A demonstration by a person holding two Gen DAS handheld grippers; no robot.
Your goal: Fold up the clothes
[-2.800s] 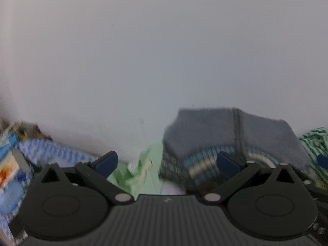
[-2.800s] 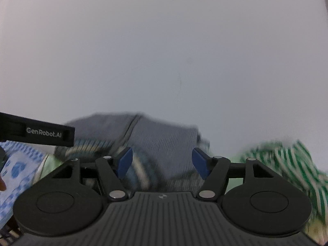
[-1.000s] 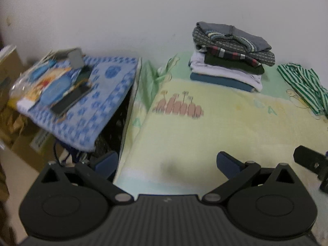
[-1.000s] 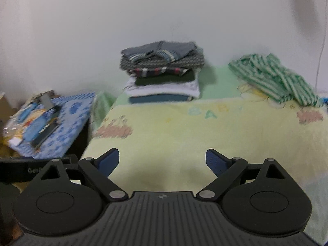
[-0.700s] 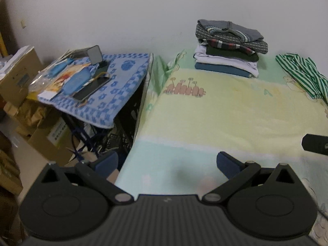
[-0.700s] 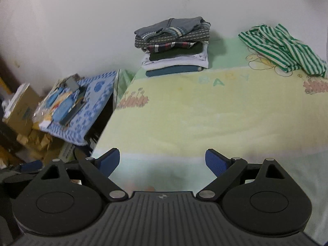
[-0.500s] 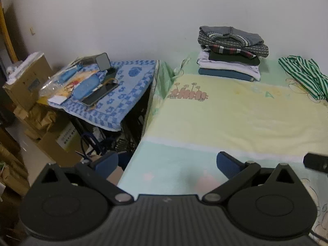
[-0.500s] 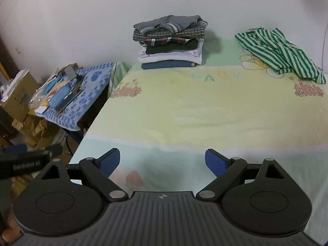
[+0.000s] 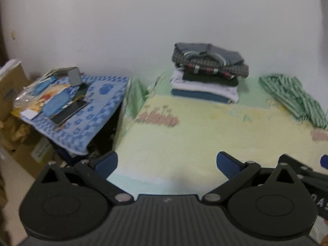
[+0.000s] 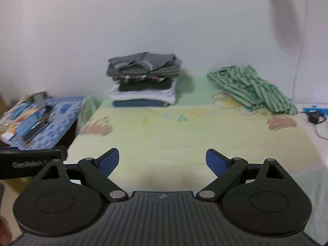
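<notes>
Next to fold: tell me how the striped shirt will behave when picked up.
The striped shirt lies crumpled in soft folds on the bed, so it will probably hang limp and unfurl. It looks thin, likely light. A single pinch may leave most trailing; both open grippers could help.

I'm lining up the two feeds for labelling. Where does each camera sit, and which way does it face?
Left wrist: sits on the left gripper, facing across the bed toward the wall; its own open jaws show, with part of the other gripper at right.
Right wrist: sits on the right gripper, facing the same way; open jaws show, the other gripper at left.
Shared: folded stack, green striped garment, blue-patterned side table.
</notes>
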